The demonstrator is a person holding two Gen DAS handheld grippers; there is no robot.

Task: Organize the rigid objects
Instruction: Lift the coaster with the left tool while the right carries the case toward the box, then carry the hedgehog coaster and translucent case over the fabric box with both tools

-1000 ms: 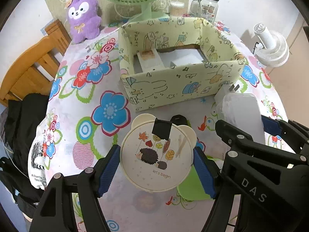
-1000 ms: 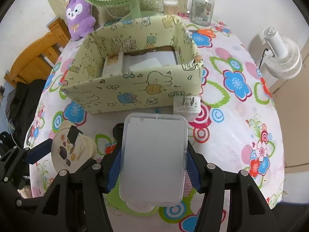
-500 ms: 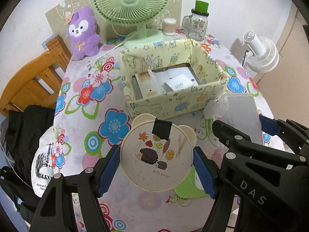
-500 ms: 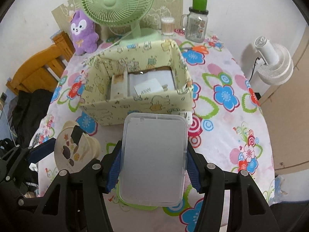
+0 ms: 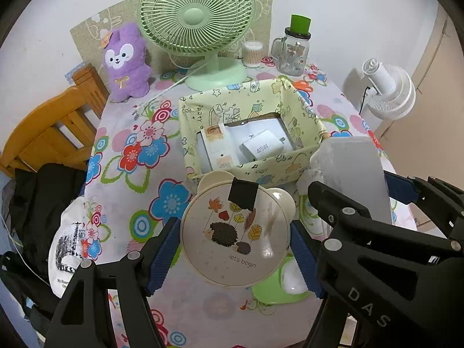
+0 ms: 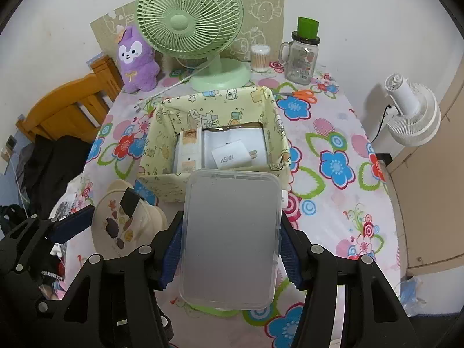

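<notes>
The left gripper [image 5: 235, 258] was clamped on a round cream lidded container [image 5: 235, 233], its blue pads pressing the rim from opposite sides. The right gripper [image 6: 230, 249] was clamped on a clear rectangular plastic case [image 6: 230, 236], its pads bearing on the two long edges. Both items were carried clear of the floral tablecloth [image 6: 333, 203], on the near side of the yellow fabric storage box [image 6: 214, 133].

The grip across the container's widest span appeared chosen to keep its printed hedgehog lid facing up and level. The grip across the case's short dimension appeared chosen because that was the span the jaws could cover.

Orientation:
- Case: long axis ran along the gripper fingers, far end pointing toward the storage box, far edge overlapping the box's near wall in the right wrist view.
- Container: no long axis; its two ear-shaped tabs pointed toward the storage box, and a black tab [image 5: 243, 192] stood on the lid at that side.

The storage box already held flat white packages and a white charger marked 45W [image 5: 262, 146]. Judged from this layout, both held items were staged for placement into that box. A green fan [image 5: 197, 17] stood beyond the box.
</notes>
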